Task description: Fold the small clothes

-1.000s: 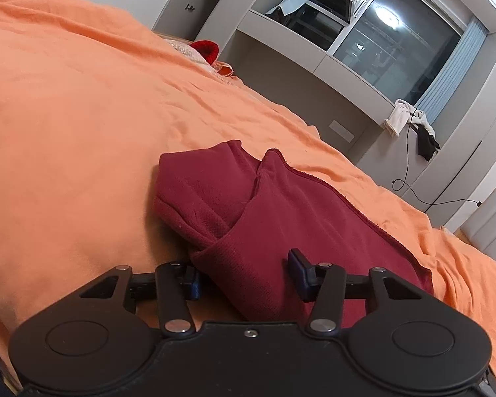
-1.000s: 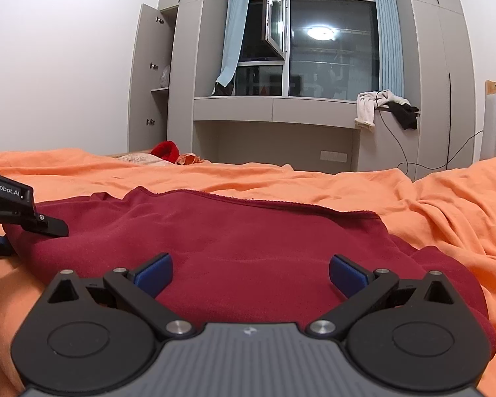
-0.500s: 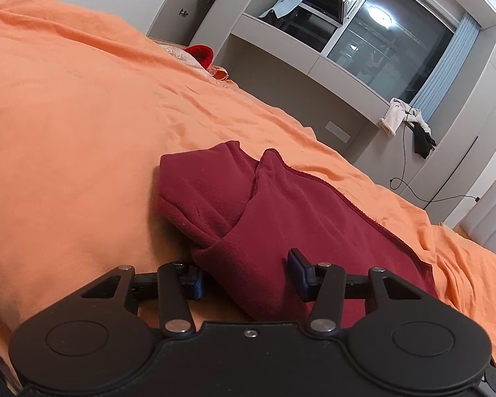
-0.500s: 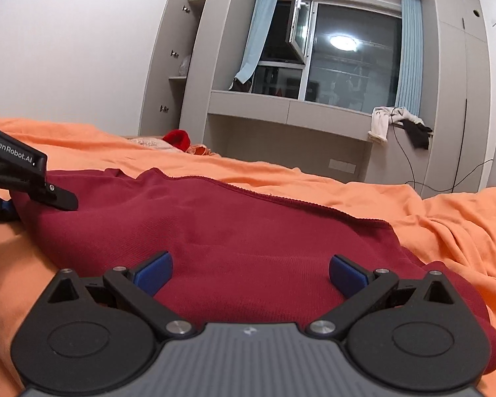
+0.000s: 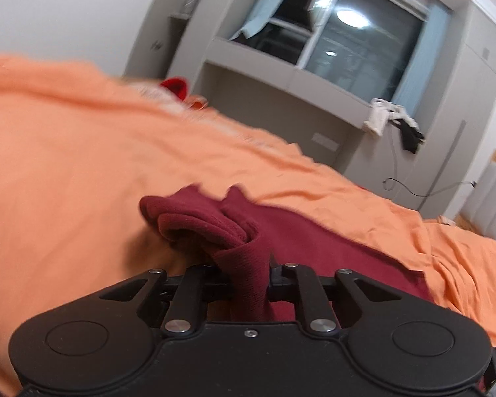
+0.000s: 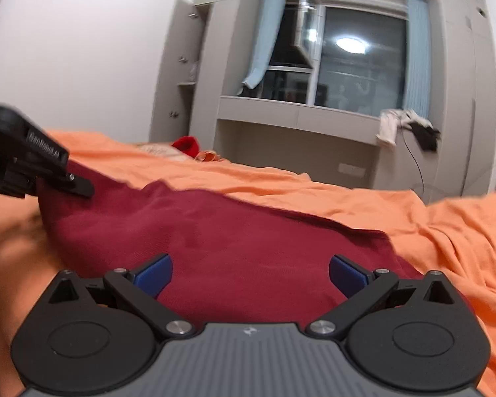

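The left gripper (image 5: pixel 249 269) has just been closing its jaws, and they are now pinching a bunched fold of the dark red knit garment (image 5: pixel 314 241) at the lower centre of the left wrist view. The cloth is rising in a gathered ridge out of the jaws while the rest is lying spread toward the right on the orange bedsheet (image 5: pixel 66 172).

In the right wrist view the right gripper (image 6: pixel 249 273) is standing wide open, its blue pads (image 6: pixel 153 273) hovering over the garment (image 6: pixel 234 231) and gripping nothing. The left gripper (image 6: pixel 79 188) is showing at the left edge, holding up the garment's corner. A small red item (image 6: pixel 186 144) is lying far back on the bedsheet (image 6: pixel 446 231), below the window (image 6: pixel 360 63).
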Demonstrator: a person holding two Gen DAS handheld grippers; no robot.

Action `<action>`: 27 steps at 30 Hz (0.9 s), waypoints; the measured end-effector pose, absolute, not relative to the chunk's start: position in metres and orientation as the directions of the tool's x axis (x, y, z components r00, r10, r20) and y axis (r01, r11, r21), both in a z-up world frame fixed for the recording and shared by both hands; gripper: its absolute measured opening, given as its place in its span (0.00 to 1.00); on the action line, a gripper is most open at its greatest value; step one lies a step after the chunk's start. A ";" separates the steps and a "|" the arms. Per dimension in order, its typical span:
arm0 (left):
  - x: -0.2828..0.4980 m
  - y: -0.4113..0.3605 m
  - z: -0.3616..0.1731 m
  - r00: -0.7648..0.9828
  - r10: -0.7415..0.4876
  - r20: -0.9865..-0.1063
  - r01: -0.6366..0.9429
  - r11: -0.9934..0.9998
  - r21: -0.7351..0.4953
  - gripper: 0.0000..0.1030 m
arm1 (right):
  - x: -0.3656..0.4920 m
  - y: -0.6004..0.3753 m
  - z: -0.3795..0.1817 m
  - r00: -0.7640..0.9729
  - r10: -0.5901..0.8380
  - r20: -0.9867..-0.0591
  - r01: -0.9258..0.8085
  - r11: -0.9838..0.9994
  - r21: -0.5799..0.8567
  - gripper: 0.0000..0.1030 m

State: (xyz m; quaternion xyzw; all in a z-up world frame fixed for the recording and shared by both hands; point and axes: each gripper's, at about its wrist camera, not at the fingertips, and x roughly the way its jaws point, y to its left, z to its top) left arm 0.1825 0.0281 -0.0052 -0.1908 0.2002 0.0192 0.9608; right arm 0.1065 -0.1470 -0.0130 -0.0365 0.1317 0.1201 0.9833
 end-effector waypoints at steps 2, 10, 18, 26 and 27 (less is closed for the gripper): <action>0.186 0.015 0.008 0.928 -0.056 -0.368 -0.070 0.945 -0.319 0.15 | 0.109 -0.169 -0.005 0.943 0.205 -0.262 -0.206 0.978 0.026 1.00; 0.190 -0.067 0.052 0.930 -0.179 -0.320 0.154 0.983 -0.102 0.15 | 0.115 -0.265 0.012 0.964 0.073 -0.254 -0.019 0.978 0.206 1.00; 0.167 -0.163 0.042 0.854 -0.375 -0.360 0.448 0.882 0.145 0.15 | 0.114 -0.344 0.011 0.955 -0.064 -0.290 0.156 0.939 0.307 1.00; 0.153 -0.194 0.002 0.792 -0.391 -0.468 0.539 0.808 0.236 0.21 | 0.120 -0.381 0.003 0.940 -0.100 -0.326 0.234 0.885 0.403 1.00; 0.153 -0.193 0.002 0.789 -0.394 -0.472 0.543 0.807 0.232 0.26 | 0.122 -0.382 0.002 0.938 -0.092 -0.335 0.233 0.881 0.412 1.00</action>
